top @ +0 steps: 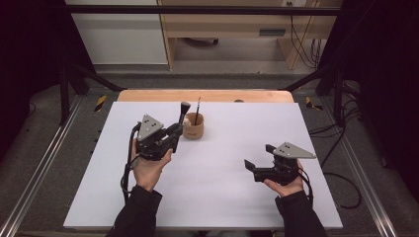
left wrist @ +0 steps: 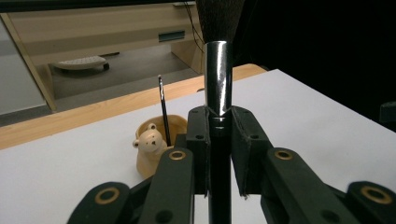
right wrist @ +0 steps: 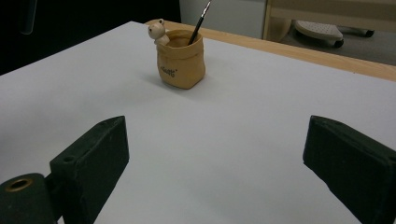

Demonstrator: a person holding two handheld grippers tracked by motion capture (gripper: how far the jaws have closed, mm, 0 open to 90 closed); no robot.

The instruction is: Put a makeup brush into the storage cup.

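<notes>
My left gripper (top: 175, 131) is shut on a makeup brush (left wrist: 218, 84) with a chrome ferrule and dark bristles, held upright with the bristles up (top: 184, 107). Just right of it stands a tan sack-shaped pot (top: 193, 126) with a small bear figure on its rim (left wrist: 149, 140) and a thin black brush (top: 198, 109) standing in it. In the right gripper view the pot (right wrist: 181, 58) sits far ahead on the white board. My right gripper (top: 259, 157) hovers low over the board at the right, jaws wide open with nothing between them (right wrist: 215, 158).
A white board (top: 207, 197) covers the wooden table (top: 148, 95). Beyond the table stand a pale wooden cabinet (top: 237, 24) and a black frame bar. Cables lie on the floor at the right (top: 341, 182).
</notes>
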